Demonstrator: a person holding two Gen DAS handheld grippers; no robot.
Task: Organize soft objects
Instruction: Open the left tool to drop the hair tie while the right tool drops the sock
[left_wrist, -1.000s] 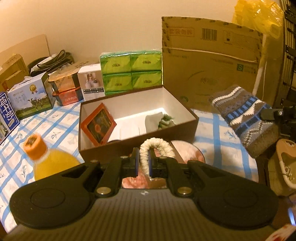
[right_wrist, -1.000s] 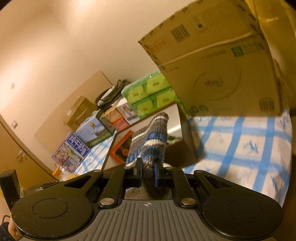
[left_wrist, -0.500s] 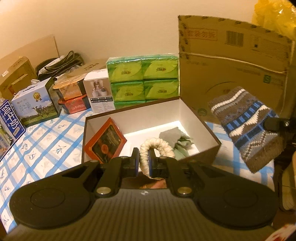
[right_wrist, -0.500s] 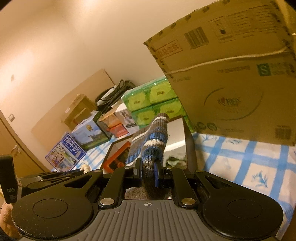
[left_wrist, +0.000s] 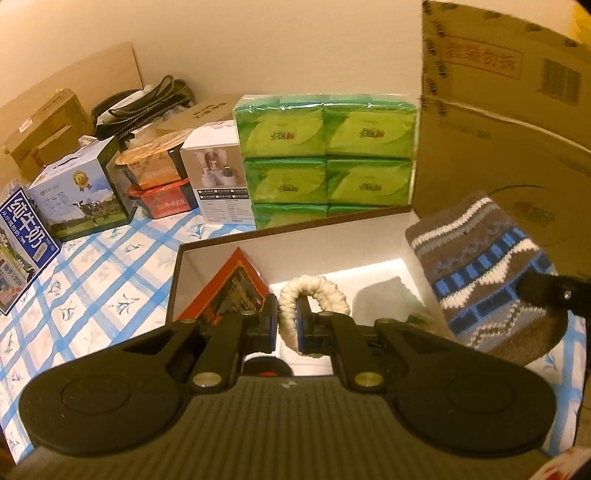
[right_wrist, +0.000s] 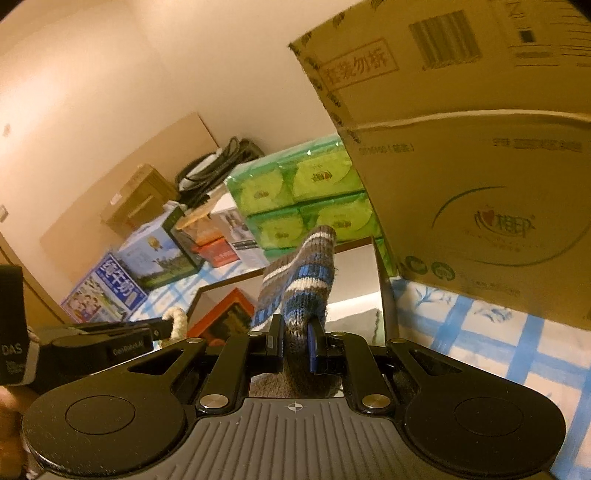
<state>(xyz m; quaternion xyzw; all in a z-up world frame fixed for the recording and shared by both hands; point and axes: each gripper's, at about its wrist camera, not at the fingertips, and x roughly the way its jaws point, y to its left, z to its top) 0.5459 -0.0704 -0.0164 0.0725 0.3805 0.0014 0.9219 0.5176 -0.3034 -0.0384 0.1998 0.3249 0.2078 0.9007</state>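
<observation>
Change: I brought both tongs from the worktop edge to over the box (left_wrist: 221, 251) | left tongs (left_wrist: 286, 325) clamped on scrunchie (left_wrist: 314, 291), above box floor | right tongs (right_wrist: 295, 345) clamped on sock (right_wrist: 299, 280), at right wall | next, I think: release inside.

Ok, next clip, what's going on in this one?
A person is tidying soft items with two handheld grippers. The left gripper is shut on a cream braided fabric ring, held over an open brown box with a white interior. The right gripper is shut on a grey, blue and white striped knitted sock, beside the box's right end. Neither item has been released.
</observation>
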